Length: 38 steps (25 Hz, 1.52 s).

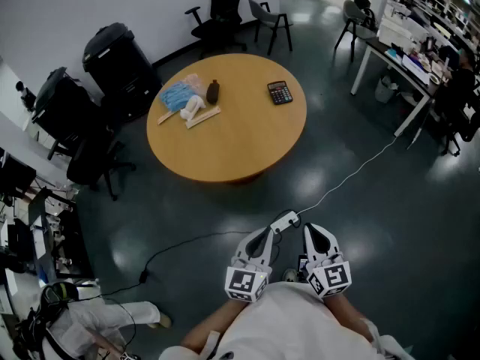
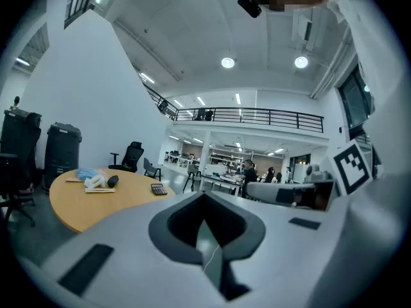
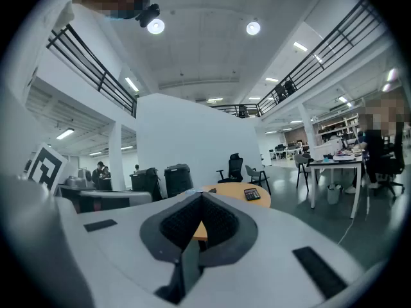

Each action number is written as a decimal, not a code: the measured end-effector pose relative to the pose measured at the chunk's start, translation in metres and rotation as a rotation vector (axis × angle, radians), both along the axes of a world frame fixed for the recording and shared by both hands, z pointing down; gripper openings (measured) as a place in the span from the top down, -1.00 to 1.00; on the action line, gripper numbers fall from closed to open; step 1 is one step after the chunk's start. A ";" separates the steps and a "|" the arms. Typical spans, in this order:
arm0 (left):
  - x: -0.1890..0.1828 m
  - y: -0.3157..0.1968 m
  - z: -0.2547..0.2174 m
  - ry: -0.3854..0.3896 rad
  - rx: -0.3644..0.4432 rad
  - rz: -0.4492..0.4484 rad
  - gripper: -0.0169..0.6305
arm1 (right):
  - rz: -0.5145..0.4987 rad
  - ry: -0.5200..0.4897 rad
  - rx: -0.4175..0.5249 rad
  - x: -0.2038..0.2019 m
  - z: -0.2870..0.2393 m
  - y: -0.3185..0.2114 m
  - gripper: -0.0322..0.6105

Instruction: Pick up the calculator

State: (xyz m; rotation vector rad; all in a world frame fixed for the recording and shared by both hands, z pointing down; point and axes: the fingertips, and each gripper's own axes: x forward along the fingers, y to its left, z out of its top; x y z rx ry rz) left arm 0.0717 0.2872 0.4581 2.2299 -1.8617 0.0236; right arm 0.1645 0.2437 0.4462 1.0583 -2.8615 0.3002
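The black calculator (image 1: 280,92) lies flat near the far right rim of a round wooden table (image 1: 225,160). It also shows small in the left gripper view (image 2: 158,189) and the right gripper view (image 3: 252,195). Both grippers are held close to the person's body, well short of the table and over the dark floor. My left gripper (image 1: 262,236) is shut with nothing in it, its jaws meeting at their tips (image 2: 204,196). My right gripper (image 1: 318,235) is shut and empty too (image 3: 200,199). Both point roughly level toward the table.
On the table's left side lie a blue packet (image 1: 178,94), a dark small object (image 1: 213,91), white items (image 1: 193,108) and a wooden stick (image 1: 203,117). Black bins (image 1: 120,58) and office chairs (image 1: 221,13) stand beyond. A white cable (image 1: 352,175) crosses the floor; a white desk (image 1: 397,58) is at right.
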 end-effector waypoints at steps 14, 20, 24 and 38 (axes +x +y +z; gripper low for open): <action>-0.010 0.002 0.002 0.013 0.003 0.042 0.93 | 0.023 0.013 0.005 -0.014 0.000 0.005 0.86; -0.030 0.005 0.002 0.020 0.004 0.076 0.93 | 0.060 0.019 0.012 -0.030 -0.001 0.007 0.86; -0.039 -0.007 0.007 0.025 -0.004 0.081 0.93 | 0.077 0.013 0.019 -0.037 -0.005 -0.003 0.86; -0.039 -0.142 0.026 0.020 -0.031 -0.034 0.93 | -0.026 0.007 0.025 -0.038 0.007 -0.140 0.85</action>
